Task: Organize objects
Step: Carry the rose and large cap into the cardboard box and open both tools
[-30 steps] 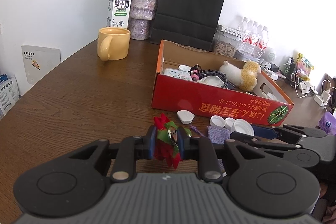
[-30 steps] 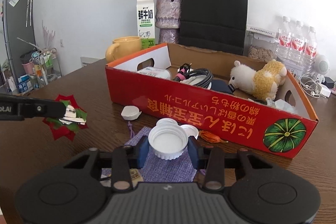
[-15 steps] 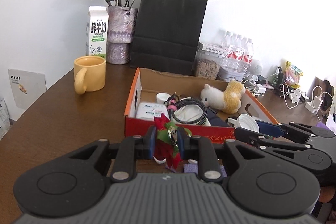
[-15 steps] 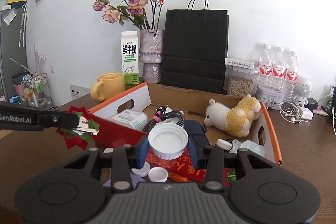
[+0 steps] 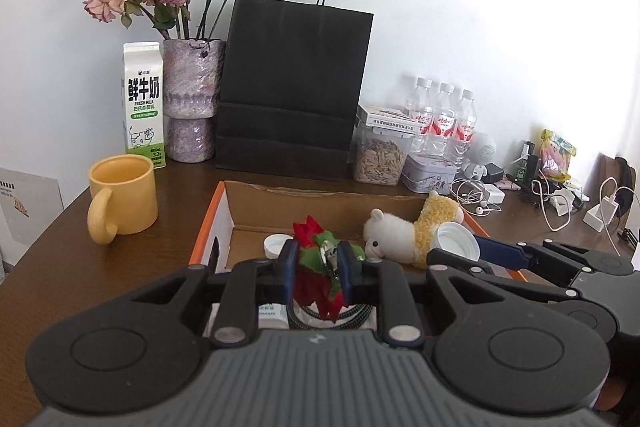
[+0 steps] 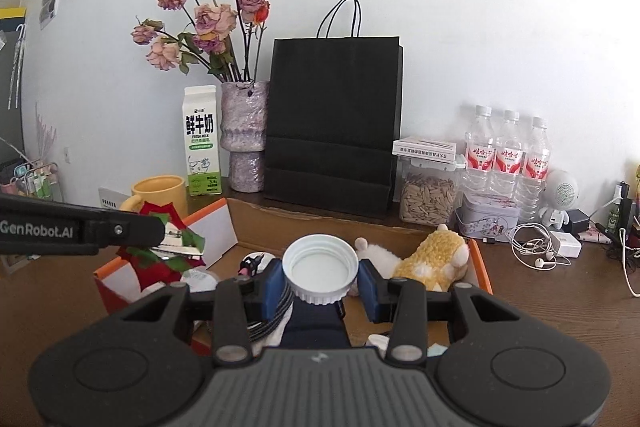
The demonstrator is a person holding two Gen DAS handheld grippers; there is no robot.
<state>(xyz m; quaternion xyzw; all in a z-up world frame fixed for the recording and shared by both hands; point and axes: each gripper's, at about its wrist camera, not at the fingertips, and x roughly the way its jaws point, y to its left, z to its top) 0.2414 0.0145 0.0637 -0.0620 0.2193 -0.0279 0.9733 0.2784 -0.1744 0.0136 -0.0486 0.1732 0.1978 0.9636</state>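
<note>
My left gripper is shut on a red and green flower hair clip and holds it above the left part of the open cardboard box. The clip also shows in the right wrist view. My right gripper is shut on a white plastic lid and holds it above the middle of the box. The lid also shows in the left wrist view. In the box lie a plush alpaca, a coiled black cable and a white cap.
A yellow mug stands left of the box. Behind it are a milk carton, a vase of dried roses, a black paper bag, a seed jar and water bottles. Chargers and cables lie at the right.
Both grippers have risen and moved forward from the table in front of the box to above its inside, each still holding its object.
</note>
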